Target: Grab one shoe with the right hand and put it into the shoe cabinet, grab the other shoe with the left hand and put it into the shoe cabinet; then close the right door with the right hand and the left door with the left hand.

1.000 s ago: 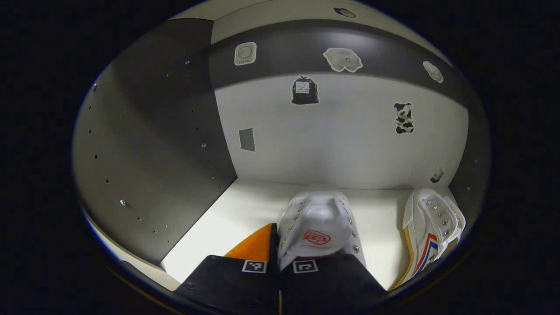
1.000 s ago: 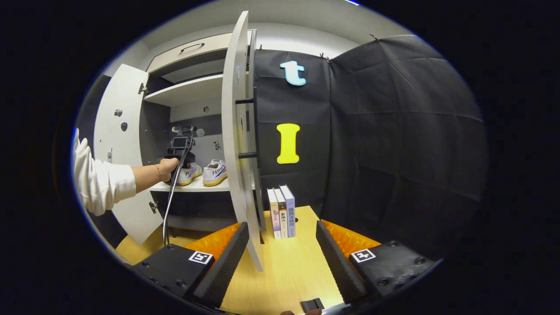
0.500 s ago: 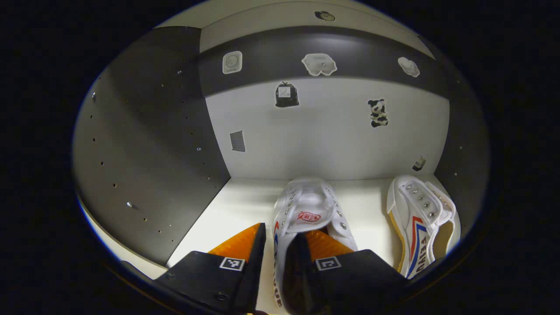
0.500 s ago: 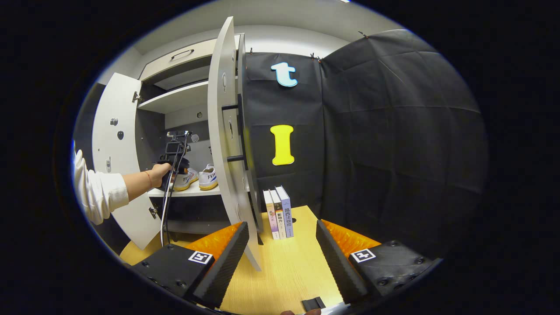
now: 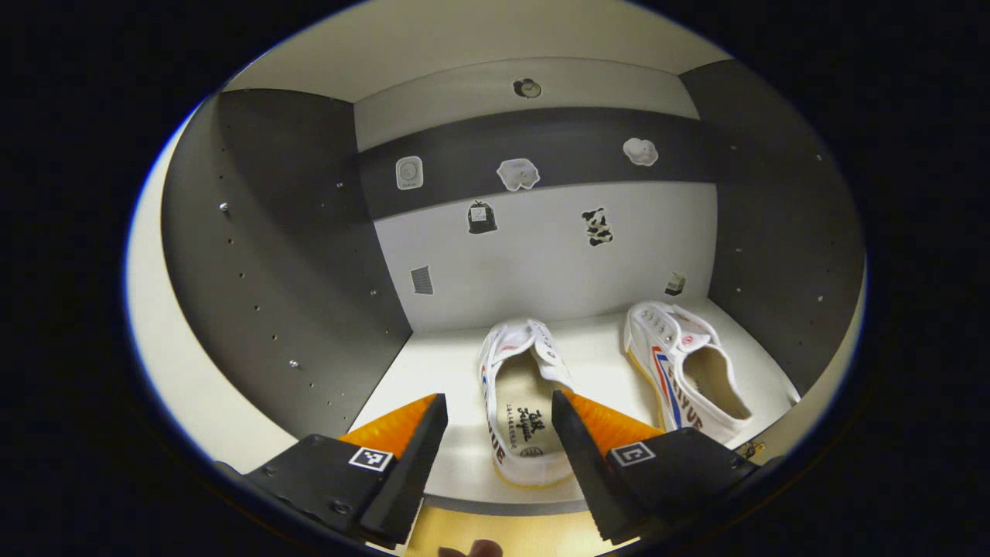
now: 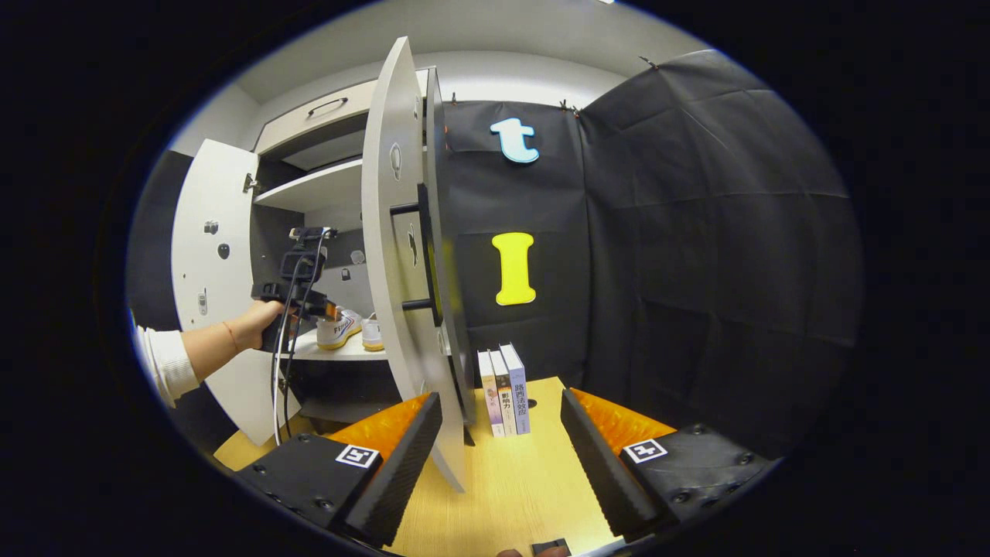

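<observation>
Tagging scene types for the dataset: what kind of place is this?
Likely a staged home entryway in a recording booth: a shoe cabinet with both doors open, two white sneakers on its shelf, and three books standing on a wooden table.

Two white canvas sneakers w/ red-blue side stripes on pale shelf of shoe cabinet [image 5: 255,255], toes toward back wall. Left sneaker [image 5: 520,402] at frame centre-bottom, heel at shelf front edge; right sneaker [image 5: 684,370] lower right, apart from it. Left door [image 6: 213,271] and right door [image 6: 402,255] both open, left of centre in right gripper view.
</observation>
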